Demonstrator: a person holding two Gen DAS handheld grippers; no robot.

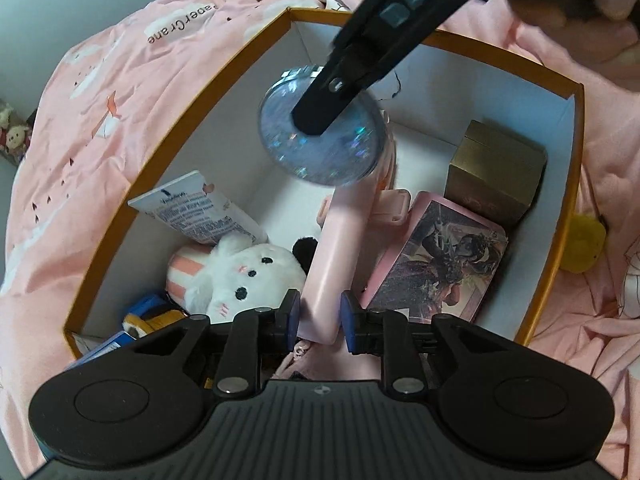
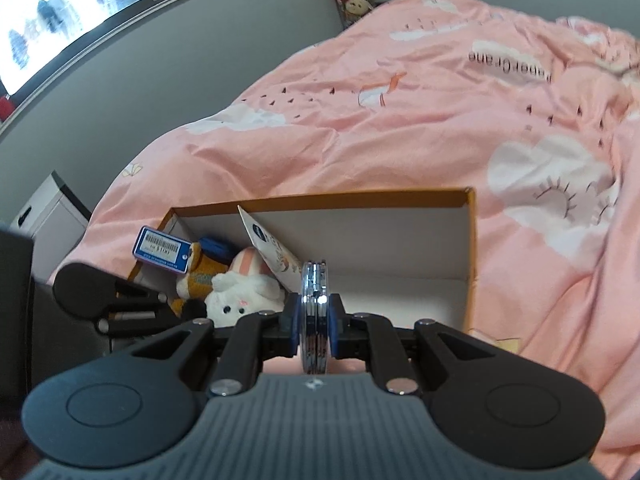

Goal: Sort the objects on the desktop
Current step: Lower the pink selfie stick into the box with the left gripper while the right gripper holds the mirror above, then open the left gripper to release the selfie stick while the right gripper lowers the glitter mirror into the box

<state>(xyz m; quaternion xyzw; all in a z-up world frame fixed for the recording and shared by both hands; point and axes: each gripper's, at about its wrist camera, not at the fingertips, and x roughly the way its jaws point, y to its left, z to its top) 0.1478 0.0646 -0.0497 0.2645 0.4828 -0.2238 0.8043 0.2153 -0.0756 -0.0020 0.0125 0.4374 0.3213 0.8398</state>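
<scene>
An orange-rimmed white box (image 1: 224, 92) lies on a pink bedspread. My right gripper (image 2: 315, 320) is shut on a round glittery compact mirror (image 2: 315, 300), held edge-on above the box; the mirror (image 1: 320, 140) and a right finger (image 1: 320, 108) show over the box in the left wrist view. My left gripper (image 1: 320, 316) has its jaws around the end of a pink handheld fan (image 1: 340, 240) that rests in the box; a small gap shows beside the pads.
Inside the box lie a white plush rabbit (image 1: 244, 272), a lotion tube (image 1: 200, 208), a pink picture case (image 1: 440, 264), a gold box (image 1: 496, 172) and an orange plush (image 2: 196, 276) with a barcode tag (image 2: 162, 248). A yellow plush (image 1: 584, 248) sits outside right.
</scene>
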